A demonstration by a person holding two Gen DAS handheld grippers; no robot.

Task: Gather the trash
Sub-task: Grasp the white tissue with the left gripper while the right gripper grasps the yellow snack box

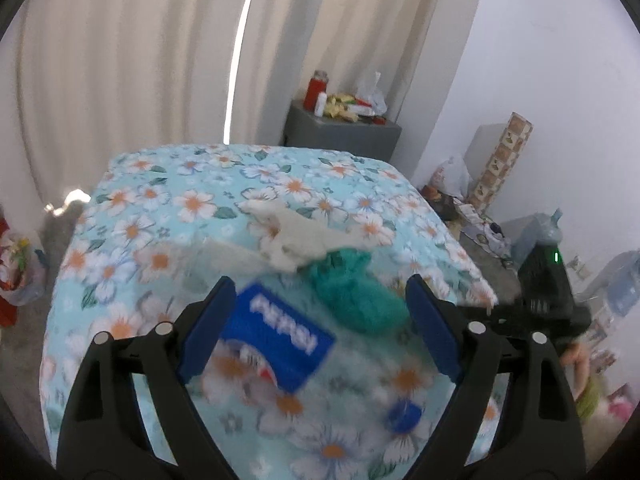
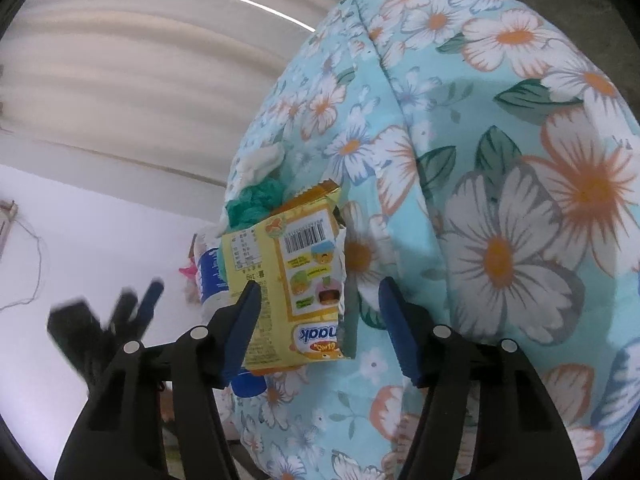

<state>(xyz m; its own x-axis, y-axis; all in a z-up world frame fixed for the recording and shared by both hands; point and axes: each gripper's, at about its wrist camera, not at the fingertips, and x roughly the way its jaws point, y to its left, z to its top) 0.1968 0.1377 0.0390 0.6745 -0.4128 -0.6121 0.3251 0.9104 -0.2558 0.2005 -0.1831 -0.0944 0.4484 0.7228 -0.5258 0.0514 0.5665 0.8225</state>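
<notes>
Blue pads of the right gripper [image 2: 318,326] sit either side of the snack packet [image 2: 288,280] on the floral bedspread [image 2: 520,184]. Left pad looks to be touching the packet's edge, right pad clearly apart from it, so fingers are apart and not clamped. Packet is yellow foil, barcode side up, top torn open. My guess: very light, crinkly, slippery, will buckle under squeeze; best pinched across the flat body near the lower end, not the torn flap.

Behind it lie a teal crumpled wad [image 2: 256,204] and a whitish tissue [image 2: 260,164], both soft and near-weightless (any pinch on the bulk should do).

Left gripper [image 1: 316,320] has its fingers wide apart, nothing pressed between the pads. Between and below them lies the Pepsi bottle [image 1: 276,344] on its side, clear plastic with blue label, blue cap [image 1: 404,416] toward the near right. View is blurred, so I cannot tell if any liquid is left; looks empty, hence light, round and smooth, likely to roll or squirt out of a grip. Take it across the labelled middle, where the pads get some friction. In the right view the same bottle shows just left of the packet.

All trash sits near the bed's near end, close together.
</notes>
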